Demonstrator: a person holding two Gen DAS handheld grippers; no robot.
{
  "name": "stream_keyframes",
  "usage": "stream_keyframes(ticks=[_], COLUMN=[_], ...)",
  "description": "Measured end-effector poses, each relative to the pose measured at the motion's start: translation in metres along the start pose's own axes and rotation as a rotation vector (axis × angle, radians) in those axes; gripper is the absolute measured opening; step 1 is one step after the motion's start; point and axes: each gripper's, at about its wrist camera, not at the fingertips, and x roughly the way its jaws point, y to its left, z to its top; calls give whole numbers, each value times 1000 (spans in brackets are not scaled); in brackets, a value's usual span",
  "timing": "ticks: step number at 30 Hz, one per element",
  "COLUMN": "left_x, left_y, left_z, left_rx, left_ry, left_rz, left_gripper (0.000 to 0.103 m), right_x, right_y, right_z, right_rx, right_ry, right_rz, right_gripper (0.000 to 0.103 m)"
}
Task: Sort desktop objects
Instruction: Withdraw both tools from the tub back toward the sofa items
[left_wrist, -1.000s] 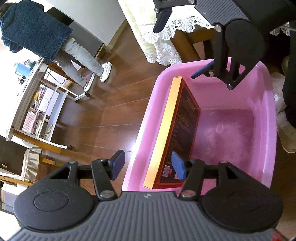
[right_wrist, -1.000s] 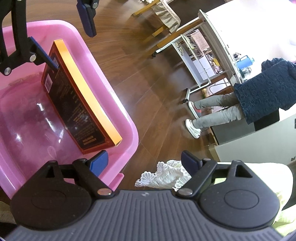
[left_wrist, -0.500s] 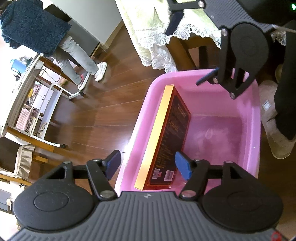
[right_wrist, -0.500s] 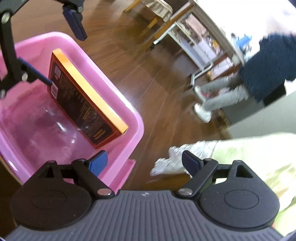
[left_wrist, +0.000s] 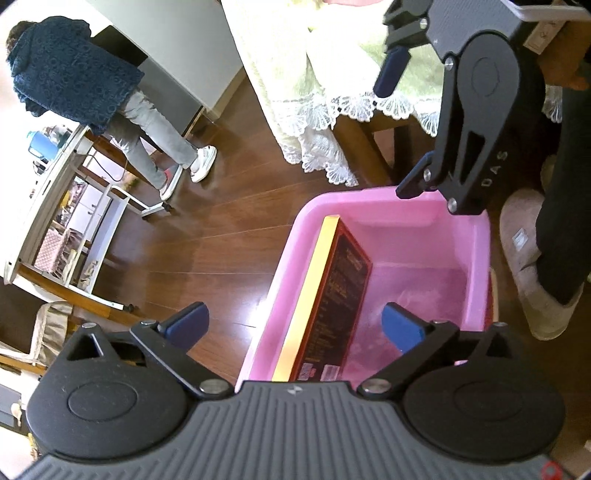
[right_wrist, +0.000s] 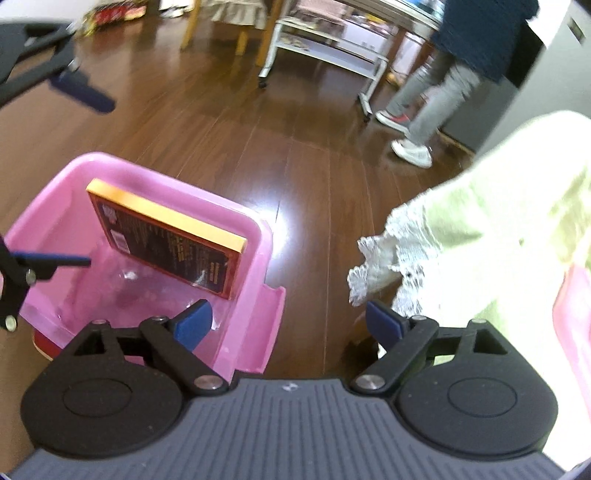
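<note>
The box (left_wrist: 328, 295) stands on its long edge inside the pink tub (left_wrist: 476, 258), leaning on the tub's wall. Both the left hand-held gripper (left_wrist: 295, 325) and the right hand-held gripper (right_wrist: 288, 321) are released and empty. The left one hangs nearer, straddling the box's end.

Bright daylight glares off the floor (right_wrist: 284, 218); right view motion-blurred, edges fisheye-warped.

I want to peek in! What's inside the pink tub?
Just one thing: a dark red box with an orange edge, standing on its side and leaning against the wall of the pink tub. The floor behind the box is hidden.
</note>
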Motion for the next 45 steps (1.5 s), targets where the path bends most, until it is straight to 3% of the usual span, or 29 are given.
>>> stream_keyframes(ticks=[11, 16, 23, 27, 33, 45], left_x=[-21, -26, -32, -38, -42, -55], left_y=[5, 1, -6, -3, -1, -11], left_z=[32, 47, 64, 81, 118, 199], left_rx=[-214, -249, -220, -226, -207, -129], left_ry=[-113, -111, -93, -135, -167, -266], left_rz=[-130, -184, -190, -164, -171, -212], left_gripper=[101, 101, 101, 101, 101, 101], right_x=[-23, -37, -70, -98, -137, -197], right_y=[-46, -62, -85, -101, -120, -192], right_z=[-18, -25, -35, -44, -47, -97], right_rx=[322, 441, 654, 789, 853, 983], right_ry=[7, -10, -123, -223, -330, -378], right_rz=[23, 10, -44, -62, -112, -320], right_gripper=[89, 89, 90, 90, 90, 90])
